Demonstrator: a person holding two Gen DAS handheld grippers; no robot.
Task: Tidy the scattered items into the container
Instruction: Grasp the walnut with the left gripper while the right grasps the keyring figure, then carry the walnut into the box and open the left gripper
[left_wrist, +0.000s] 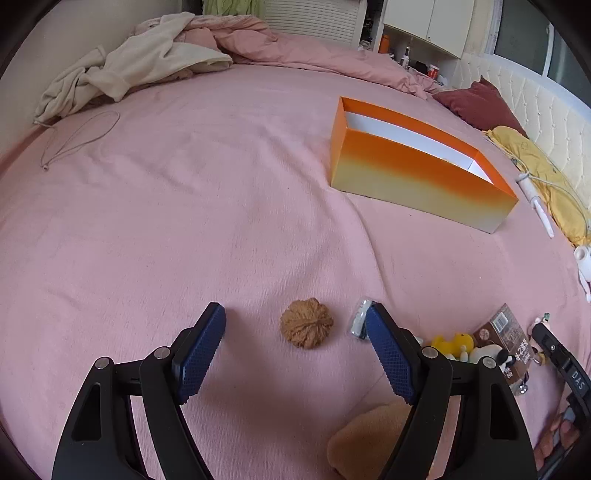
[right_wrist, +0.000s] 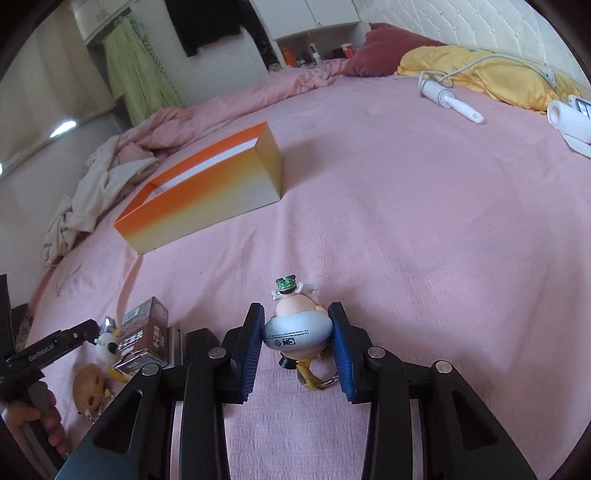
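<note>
A brown walnut (left_wrist: 306, 322) lies on the pink bed sheet (left_wrist: 184, 221), just ahead of and between the fingers of my left gripper (left_wrist: 294, 312), which is open and clear of it. My right gripper (right_wrist: 295, 334) is shut on a small round cartoon figurine keychain (right_wrist: 295, 328), pads pressing both sides of its blue-white ring. The open orange box (left_wrist: 413, 166) (right_wrist: 207, 192) stands farther up the bed. A silver packet (left_wrist: 359, 319), a yellow duck (left_wrist: 452, 343), a brown carton (right_wrist: 144, 336), a white toy (right_wrist: 107, 343) and a tan plush (left_wrist: 373, 439) lie between the two grippers.
Crumpled cream clothing (left_wrist: 140, 66) and a pink duvet (left_wrist: 295, 48) fill the far end. A yellow pillow (right_wrist: 480, 70), a maroon pillow (right_wrist: 391, 44) and a white lint roller (right_wrist: 448, 99) lie along the headboard side. A thin cord (left_wrist: 81, 140) loops at far left.
</note>
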